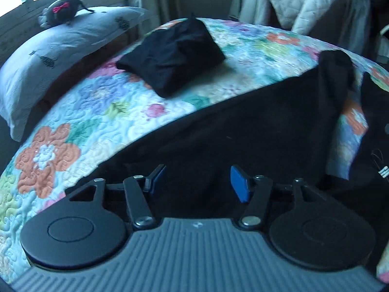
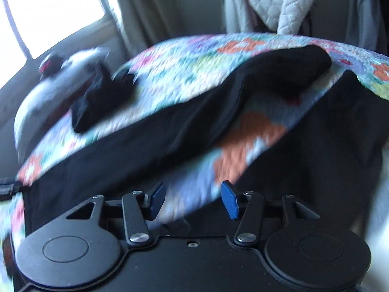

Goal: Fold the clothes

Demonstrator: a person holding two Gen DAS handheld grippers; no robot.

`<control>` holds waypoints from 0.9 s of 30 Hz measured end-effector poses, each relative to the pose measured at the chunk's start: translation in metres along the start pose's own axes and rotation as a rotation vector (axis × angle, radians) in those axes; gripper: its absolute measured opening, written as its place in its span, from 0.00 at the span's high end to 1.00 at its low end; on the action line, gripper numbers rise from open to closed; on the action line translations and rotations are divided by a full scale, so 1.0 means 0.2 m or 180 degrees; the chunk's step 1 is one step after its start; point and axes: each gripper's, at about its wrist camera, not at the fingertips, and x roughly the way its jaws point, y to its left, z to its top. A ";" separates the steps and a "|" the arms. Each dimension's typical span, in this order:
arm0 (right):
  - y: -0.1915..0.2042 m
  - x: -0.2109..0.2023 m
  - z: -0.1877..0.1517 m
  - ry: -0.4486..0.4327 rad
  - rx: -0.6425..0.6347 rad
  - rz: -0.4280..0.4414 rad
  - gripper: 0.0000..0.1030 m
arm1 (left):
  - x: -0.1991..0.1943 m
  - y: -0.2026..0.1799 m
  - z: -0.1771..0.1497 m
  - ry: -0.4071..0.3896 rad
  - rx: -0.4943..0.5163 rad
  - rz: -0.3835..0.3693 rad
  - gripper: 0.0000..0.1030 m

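Note:
A large black garment [image 1: 243, 126] lies spread across the near part of a floral quilt [image 1: 102, 112]; one part of it runs up to the right [image 1: 335, 68]. My left gripper [image 1: 197, 182] is open just above its near edge, nothing between the blue pads [image 1: 239, 185]. A folded black garment [image 1: 175, 53] rests farther back on the quilt. In the blurred right wrist view the spread garment [image 2: 170, 131] crosses the quilt [image 2: 194, 63], with the folded garment [image 2: 102, 97] at left. My right gripper [image 2: 193, 199] is open and empty over quilt and black cloth.
A pale pillow [image 1: 48, 58] lies at the left with a small dark soft toy [image 1: 64, 8] on it, below a window. A white quilted jacket [image 1: 301, 2] hangs behind the bed; it also shows in the right wrist view [image 2: 287, 2].

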 end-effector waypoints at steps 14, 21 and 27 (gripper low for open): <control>-0.21 -0.32 -0.48 0.0220 0.0273 0.0052 0.38 | -0.10 -0.59 -0.39 0.0472 0.0659 -0.0853 0.32; -0.31 0.02 -0.62 0.0250 0.0940 0.0636 0.45 | -0.14 -0.52 -0.47 0.0470 0.0596 -0.0973 0.29; -0.30 0.03 -0.47 -0.0220 0.1028 0.1092 0.87 | -0.20 -0.54 -0.46 0.0350 0.0790 -0.1293 0.24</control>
